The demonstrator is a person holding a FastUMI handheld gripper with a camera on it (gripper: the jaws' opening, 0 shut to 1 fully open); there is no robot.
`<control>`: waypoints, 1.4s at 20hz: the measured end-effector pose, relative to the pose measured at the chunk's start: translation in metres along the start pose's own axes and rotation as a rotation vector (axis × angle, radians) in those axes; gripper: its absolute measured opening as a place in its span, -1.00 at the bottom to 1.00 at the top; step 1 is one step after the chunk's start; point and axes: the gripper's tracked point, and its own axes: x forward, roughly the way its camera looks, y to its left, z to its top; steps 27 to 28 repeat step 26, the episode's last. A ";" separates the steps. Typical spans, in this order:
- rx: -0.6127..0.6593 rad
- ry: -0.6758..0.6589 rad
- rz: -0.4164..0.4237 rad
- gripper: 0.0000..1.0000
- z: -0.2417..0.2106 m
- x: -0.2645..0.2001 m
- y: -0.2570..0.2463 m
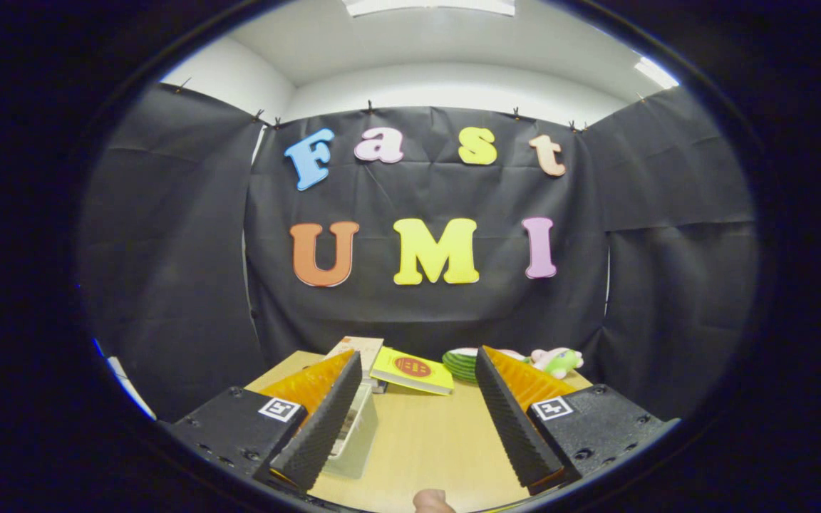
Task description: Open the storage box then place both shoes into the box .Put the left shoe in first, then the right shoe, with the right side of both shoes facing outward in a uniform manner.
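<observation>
The fingers (pixel 417 363) are seen spread wide apart at the bottom of the frame, with nothing held or touched between them; only bare bench (pixel 425 442) is seen in the gap. A clear plastic box (pixel 355 438) is set on the bench just behind the left finger, and most of it is hidden by that finger, so its lid cannot be made out. At the very bottom centre, a fingertip (pixel 433 501) of a person is cut off by the view. Beyond the fingertips, near the far edge of the bench, a yellow book (pixel 412 372) is laid flat, with a pale book (pixel 359 349) partly hidden behind it to the left. To the right, a green striped thing (pixel 462 365) and a soft toy (pixel 557 360) are partly covered by the right finger. Open bench is left in the middle.
</observation>
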 end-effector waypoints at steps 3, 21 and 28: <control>0.014 -0.013 -0.005 1.00 -0.002 -0.007 -0.014; -0.023 -0.037 -0.018 1.00 -0.022 -0.029 -0.035; -0.011 -0.052 -0.004 1.00 -0.019 -0.032 -0.031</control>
